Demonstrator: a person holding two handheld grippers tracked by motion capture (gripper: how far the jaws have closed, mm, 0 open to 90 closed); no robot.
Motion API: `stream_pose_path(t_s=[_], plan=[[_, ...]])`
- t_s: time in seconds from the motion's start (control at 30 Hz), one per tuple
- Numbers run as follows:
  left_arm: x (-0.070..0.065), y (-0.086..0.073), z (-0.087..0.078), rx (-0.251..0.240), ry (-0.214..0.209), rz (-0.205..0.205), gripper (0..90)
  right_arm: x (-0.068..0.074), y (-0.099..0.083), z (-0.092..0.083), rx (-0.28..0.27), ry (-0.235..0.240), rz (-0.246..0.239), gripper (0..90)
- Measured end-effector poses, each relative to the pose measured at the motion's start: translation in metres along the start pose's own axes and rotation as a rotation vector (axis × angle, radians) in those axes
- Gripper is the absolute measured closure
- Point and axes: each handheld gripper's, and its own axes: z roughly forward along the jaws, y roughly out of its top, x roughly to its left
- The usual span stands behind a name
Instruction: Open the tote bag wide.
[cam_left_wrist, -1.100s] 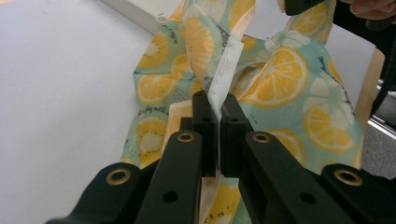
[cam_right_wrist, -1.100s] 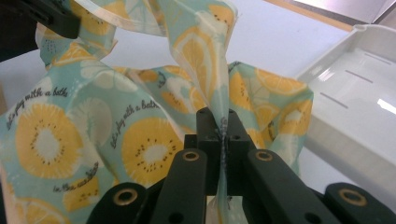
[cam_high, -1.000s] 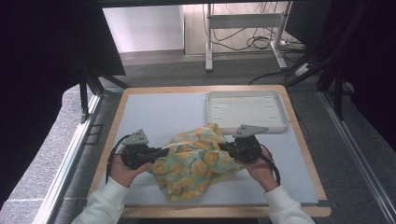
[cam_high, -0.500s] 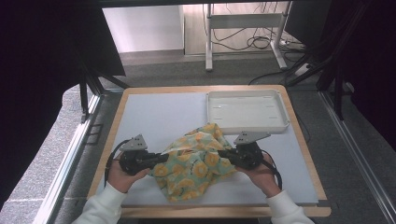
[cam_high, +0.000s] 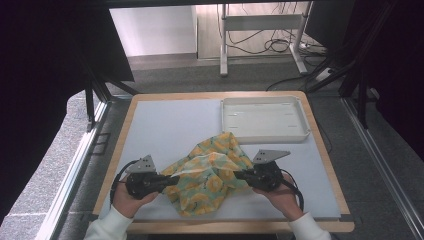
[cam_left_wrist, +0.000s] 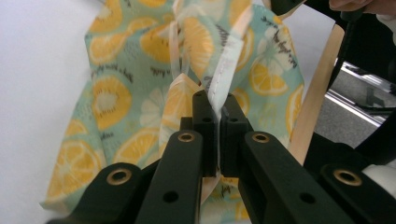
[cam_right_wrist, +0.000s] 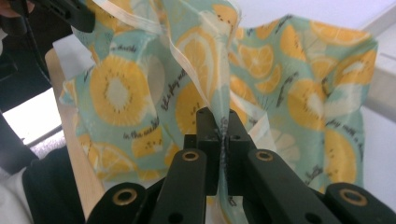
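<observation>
Cloth: a citrus-print cloth (cam_high: 210, 172), mint green with orange and lemon slices, lies rumpled on the pale table mat (cam_high: 165, 130), on the near side of the white tray (cam_high: 263, 119) and just clear of its front rim; one corner points toward the tray
My left claw: my left gripper (cam_high: 170, 181) sits at the cloth's left edge, farther from the tray than the right one; in the left gripper view (cam_left_wrist: 218, 109) its jaws are pressed together on a stitched hem of the cloth (cam_left_wrist: 140, 93)
My right claw: my right gripper (cam_high: 239, 175) sits at the cloth's right edge, nearer the tray's front rim; in the right gripper view (cam_right_wrist: 219, 123) its jaws are closed tight on a fold of the cloth (cam_right_wrist: 280, 79)
Tray: empty, at the mat's far right corner
Hands: my left hand (cam_high: 131, 199) and right hand (cam_high: 281, 192) grip the handles, both nearer me than the cloth
</observation>
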Motion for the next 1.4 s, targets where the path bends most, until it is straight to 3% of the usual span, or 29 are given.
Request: stream_pose_path(t_s=[0.23,0.6,0.97,1.2,1.4], plan=[[-0.010,-0.007,-0.001,-0.002,-0.030,0.012,89.0,0.003,-0.019,0.001,0.045,0.029,0.027,87.6],[-0.014,-0.020,0.017,0.072,-0.061,0.015,89.0,0.004,-0.042,0.001,0.114,0.044,0.048,87.4],[-0.016,-0.032,0.024,0.124,-0.073,0.024,89.1,0.004,-0.054,0.005,0.163,0.046,0.067,87.4],[-0.017,-0.039,0.036,0.192,-0.071,0.041,89.1,0.004,-0.061,0.007,0.201,0.049,0.076,87.3],[-0.017,-0.041,0.043,0.212,-0.068,0.039,89.0,0.003,-0.063,0.004,0.204,0.048,0.084,86.9]])
